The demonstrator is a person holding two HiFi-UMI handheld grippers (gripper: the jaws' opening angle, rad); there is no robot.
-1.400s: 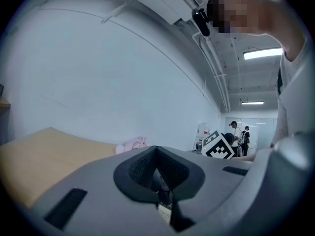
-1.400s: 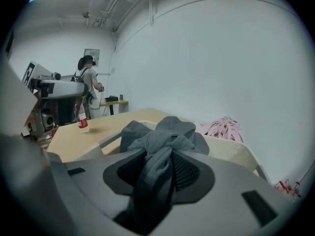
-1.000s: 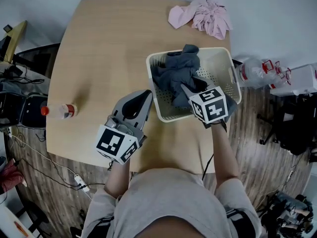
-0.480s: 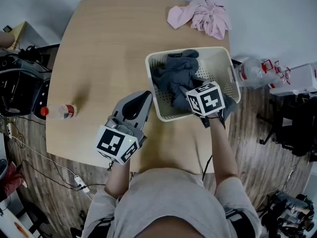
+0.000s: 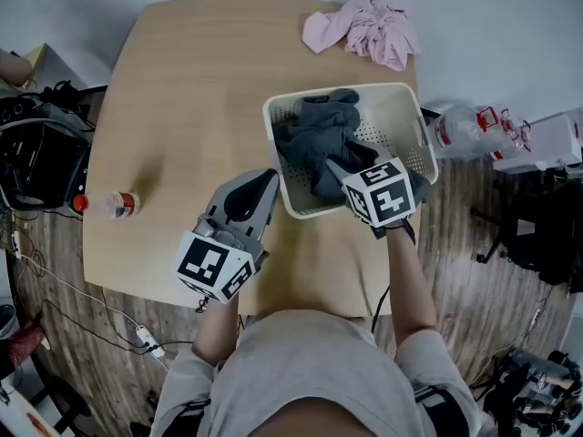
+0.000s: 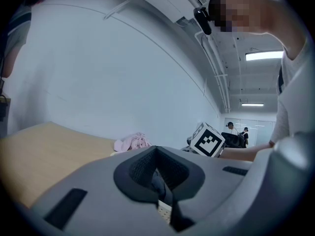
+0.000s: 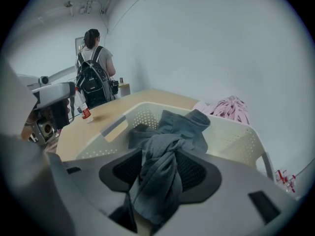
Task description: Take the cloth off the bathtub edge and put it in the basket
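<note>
A grey cloth [image 5: 314, 139] lies bunched in the cream perforated basket [image 5: 401, 94] on the wooden table [image 5: 200, 80]. My right gripper [image 5: 337, 167] reaches over the basket's near rim. Its jaws are opening, and a fold of the grey cloth [image 7: 167, 146] still hangs loosely between them inside the basket [image 7: 236, 132]. My left gripper [image 5: 266, 178] rests near the table's front edge, just left of the basket. It is shut with nothing in it. In the left gripper view the left gripper [image 6: 157, 166] points toward the basket.
A pink cloth [image 5: 364, 30] lies crumpled at the table's far right edge. A small red-capped bottle [image 5: 107, 205] lies at the left edge. Clear plastic bottles [image 5: 469, 130] and bags sit on the floor to the right. A person with a backpack [image 7: 93, 77] stands beyond the table.
The right gripper nudged forward over the basket's near rim, then drew back a little, and its jaws widened around the cloth. The left gripper stayed put.
</note>
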